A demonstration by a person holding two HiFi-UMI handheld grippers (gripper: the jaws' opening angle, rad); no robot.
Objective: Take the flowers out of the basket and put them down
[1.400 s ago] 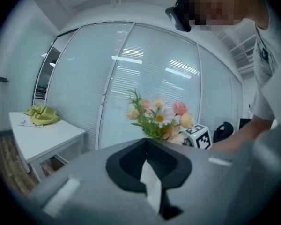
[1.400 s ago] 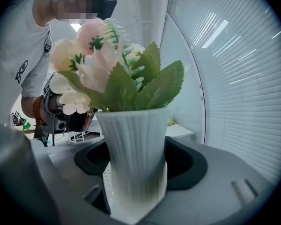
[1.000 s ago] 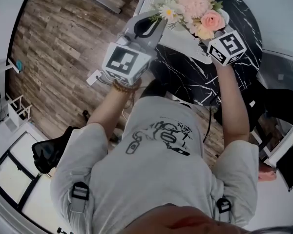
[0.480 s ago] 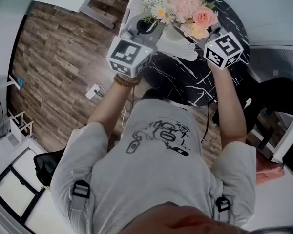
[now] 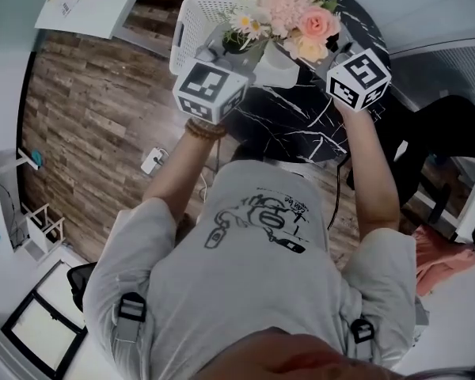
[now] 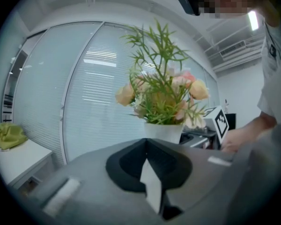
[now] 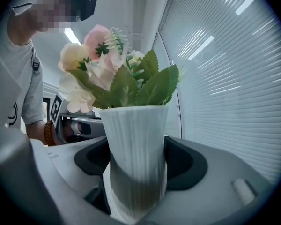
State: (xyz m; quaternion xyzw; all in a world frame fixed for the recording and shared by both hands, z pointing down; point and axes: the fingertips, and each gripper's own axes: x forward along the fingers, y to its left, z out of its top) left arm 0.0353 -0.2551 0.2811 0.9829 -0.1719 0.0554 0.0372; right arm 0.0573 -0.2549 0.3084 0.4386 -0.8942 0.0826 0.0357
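A bunch of pink, peach and white flowers (image 5: 289, 18) stands in a ribbed white vase (image 7: 136, 153). My right gripper (image 7: 136, 193) is shut on the vase's lower body and holds it upright above the black marble table (image 5: 301, 129). The white basket (image 5: 191, 22) sits on the table's left edge, just left of the flowers. My left gripper (image 6: 150, 186) has its jaws together with nothing between them. It points at the vase (image 6: 163, 131) from a short way off, and its marker cube (image 5: 210, 92) lies below the basket. Whether the vase's base touches anything is hidden.
The round table meets wooden floor (image 5: 87, 109) on the left. A white desk (image 5: 95, 2) with a green cloth stands at the upper left. Black chairs (image 5: 427, 133) are at the right. Slatted blinds (image 7: 225, 78) fill the background behind the vase.
The head view has shifted, so more of the basket now shows to the left of the flowers. Both grippers keep their places beside the vase, and the right one's grip is unchanged.
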